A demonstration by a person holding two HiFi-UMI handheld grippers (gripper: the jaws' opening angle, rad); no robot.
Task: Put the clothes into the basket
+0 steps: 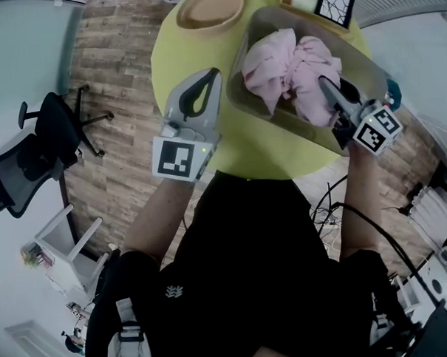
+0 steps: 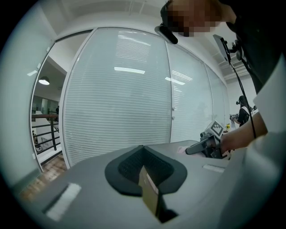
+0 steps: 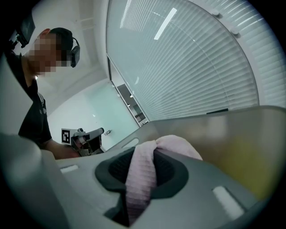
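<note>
Right gripper (image 1: pixel 325 82) clamped narrow on a fold of pink cloth (image 1: pixel 292 64), aimed up and left across the head view into the grey basket (image 1: pixel 242 71). Left gripper (image 1: pixel 214 73) over the yellow bench (image 1: pixel 267 151), just left of the basket, jaws closed together, touching no clothes.

Counted: two grippers, one basket, and one heap of pink cloth lying inside the basket, number of garments in it impossible to tell. Also one tan bowl (image 1: pixel 209 8) and one patterned tile (image 1: pixel 335 0) at the bench's far edge, and one office chair (image 1: pixel 37 149) on the wood floor (image 1: pixel 122 60).

Basket's long axis from upper left to lower right in the head view. Heap bunched, without a clear long axis. Pinched fold running lengthwise along the jaws and up over their tip.

Only in the right gripper view: ribbed weave of the fold, and the basket wall rising close ahead. Only in the left gripper view: a thin tan strip at the seam of the closed jaws, nature unclear. Bowl, tile and chair in the head view alone.
</note>
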